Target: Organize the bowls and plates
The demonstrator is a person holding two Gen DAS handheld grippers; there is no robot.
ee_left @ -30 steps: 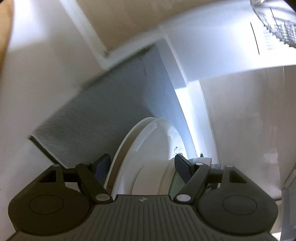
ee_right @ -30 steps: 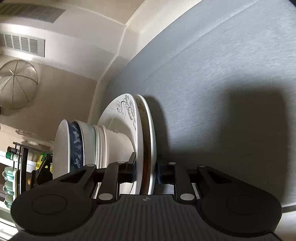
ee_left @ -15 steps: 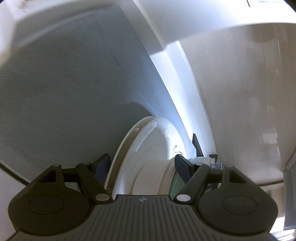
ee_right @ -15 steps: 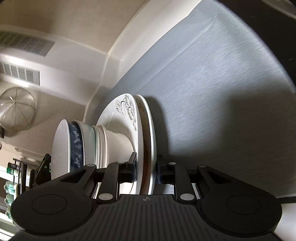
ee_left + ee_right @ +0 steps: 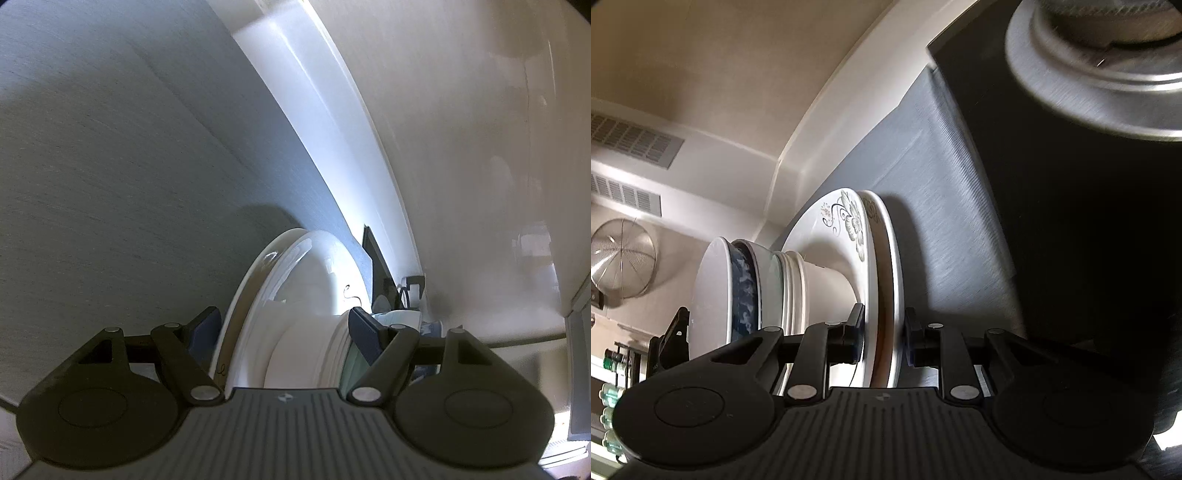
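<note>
A stack of dishes hangs between both grippers and looks turned on its side in both views. It is two plates, a flower-patterned plate (image 5: 846, 225) on a brown-rimmed plate (image 5: 886, 258), with nested bowls on them: a white ribbed bowl (image 5: 820, 280), a blue-patterned bowl (image 5: 742, 284) and a white bowl (image 5: 709, 288). My right gripper (image 5: 882, 338) is shut on the rims of the two plates. My left gripper (image 5: 284, 330) is shut wide across the plates (image 5: 255, 295) and the ribbed bowl (image 5: 306, 354).
A grey textured surface (image 5: 942, 221) lies under the stack, also the grey surface (image 5: 110, 184) in the left view. A black top with a steel pot (image 5: 1108, 55) is at the upper right. A wire strainer (image 5: 622, 258), a vent grille (image 5: 628, 140) and shelf bottles (image 5: 611, 373) are on the left.
The stack stays fixed in both grips while the background slides. The grey surface has spread across the left view. The black top and steel pot have come into the right view.
</note>
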